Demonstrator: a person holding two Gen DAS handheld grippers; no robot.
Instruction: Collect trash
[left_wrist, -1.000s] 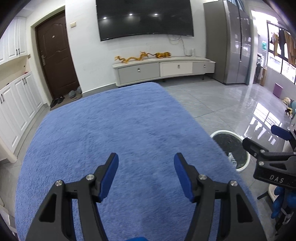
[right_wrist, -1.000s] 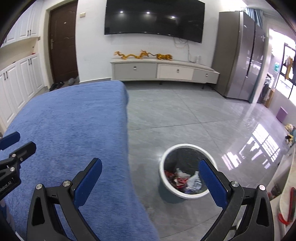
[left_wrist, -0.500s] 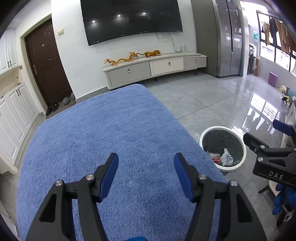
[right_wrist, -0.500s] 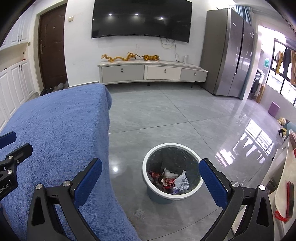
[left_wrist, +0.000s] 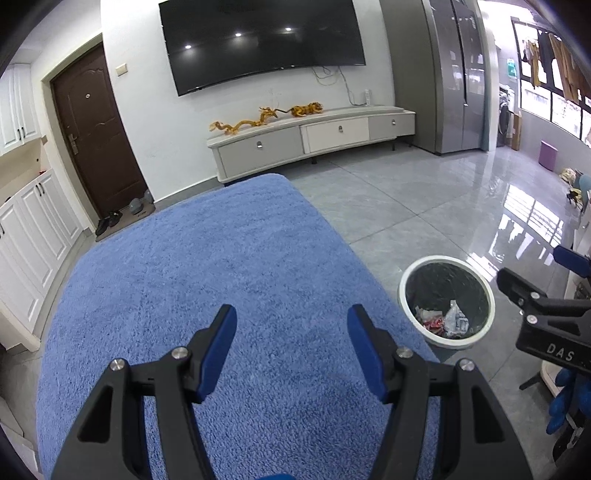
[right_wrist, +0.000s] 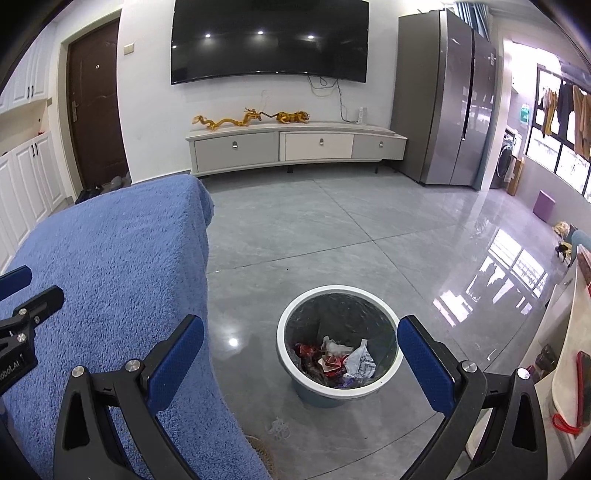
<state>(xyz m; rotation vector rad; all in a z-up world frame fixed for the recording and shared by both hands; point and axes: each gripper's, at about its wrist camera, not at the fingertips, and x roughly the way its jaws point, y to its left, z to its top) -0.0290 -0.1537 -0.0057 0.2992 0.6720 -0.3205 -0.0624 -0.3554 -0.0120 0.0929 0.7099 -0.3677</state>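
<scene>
Trash (right_wrist: 338, 360) fills the bin (right_wrist: 284, 343) — both grippers gape, empty.

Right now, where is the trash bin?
The trash bin stands on the grey floor, just right of the blue blanket, low in the right wrist view; the left wrist view shows it at right.

White far wall carries a wide black TV (right_wrist: 269, 40) with ceiling lights mirrored in it. Below it a long low cabinet (right_wrist: 295, 146), grey and white drawers, gold dragon figurine (right_wrist: 231, 120) on its top left. Dark brown door (right_wrist: 96, 107) at left, shoes on a mat by it; white cupboards (left_wrist: 33, 236) along the left wall. Tall steel fridge (right_wrist: 448, 99) at right. Glossy grey tile floor (right_wrist: 332, 236) reflecting bright windows (right_wrist: 554, 110). Clothes hang near the windows.
</scene>
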